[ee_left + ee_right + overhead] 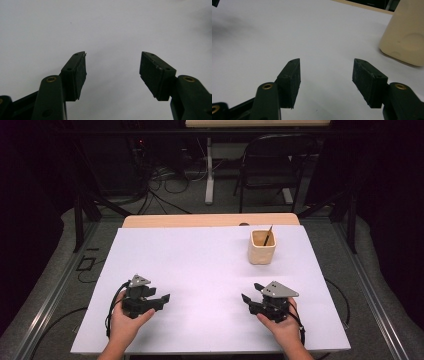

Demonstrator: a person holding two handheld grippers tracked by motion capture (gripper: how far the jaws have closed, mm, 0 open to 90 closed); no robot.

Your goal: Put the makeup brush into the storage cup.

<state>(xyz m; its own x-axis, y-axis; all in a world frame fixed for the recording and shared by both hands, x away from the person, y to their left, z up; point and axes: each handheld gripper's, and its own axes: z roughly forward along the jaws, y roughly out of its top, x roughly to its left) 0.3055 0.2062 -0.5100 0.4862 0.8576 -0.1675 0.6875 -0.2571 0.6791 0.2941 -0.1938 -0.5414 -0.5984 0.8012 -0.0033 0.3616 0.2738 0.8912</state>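
Left gripper (162,299): resting low over the white table cover (200,265) at near left, jaws standing wide apart, gripping nothing. Right gripper (248,296): sitting at near right, jaws likewise gaping, holding nothing. Cream cup (262,247): standing upright beyond the right gripper, well apart, a thin stick (268,236) leaning inside.

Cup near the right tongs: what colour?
Cream/beige cup, plain, no pattern; clearest in the high view.

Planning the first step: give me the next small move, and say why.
Probably ease the right gripper toward the cup holding a thin stick. Its fingers stand open and empty, the cup sits just beyond it, and the left gripper is farther away.
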